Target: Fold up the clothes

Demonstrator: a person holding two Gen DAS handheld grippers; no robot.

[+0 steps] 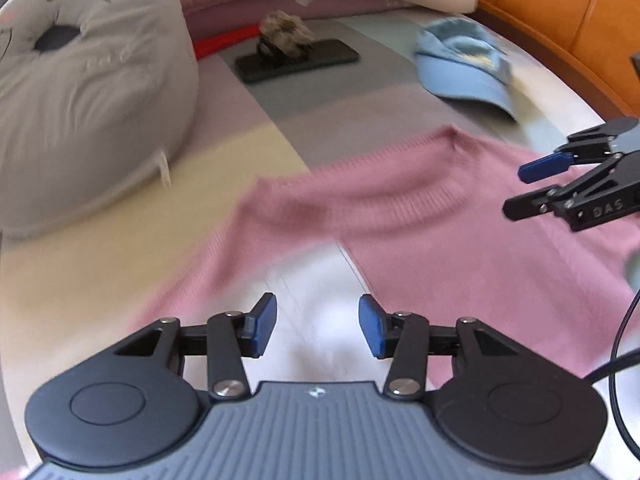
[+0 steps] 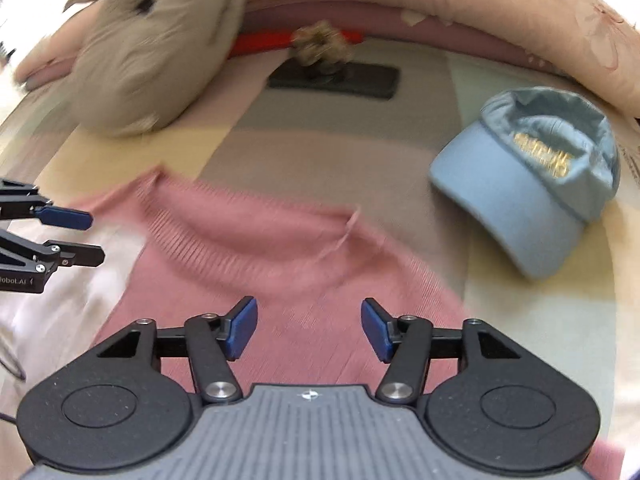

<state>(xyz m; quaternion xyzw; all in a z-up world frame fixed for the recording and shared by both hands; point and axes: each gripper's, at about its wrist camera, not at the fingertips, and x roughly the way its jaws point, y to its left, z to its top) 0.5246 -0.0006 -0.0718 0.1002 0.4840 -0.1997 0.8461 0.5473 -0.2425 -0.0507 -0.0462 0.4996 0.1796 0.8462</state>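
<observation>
left jaws: left gripper [image 1: 317, 326] spread wide, blue pads apart, nothing between them. Hovers over a white cloth patch [image 1: 316, 280] with pink fabric on both sides.
right jaws: right gripper [image 2: 308, 328] equally wide, empty, directly over pink fabric.
garment: pink ribbed-knit sweater [image 1: 400, 200] spread on the pastel-block bedsheet [image 2: 360, 120], ribbed neckline at the far edge, body running back toward both grippers. Blurred; exact sleeve layout cannot be told.
key relation: sweater lies just ahead of and under both grippers; its spread runs left-right across both views. Right gripper sits over the garment body, left sits at its left portion near the white patch. Judged: right is better placed for a body or shoulder pinch, left for the left edge.
pose: both point forward toward the neckline, side by side, each visible at the edge of the other's view, fingers angled down at the bed.
surroundings: light blue baseball cap [image 2: 532, 168] beyond the sweater's right side, clear of it; grey cushion [image 1: 88, 92] far left; dark phone [image 1: 296, 60] at the back.
risk: judged, soft knit may bunch if pinched off-edge.
</observation>
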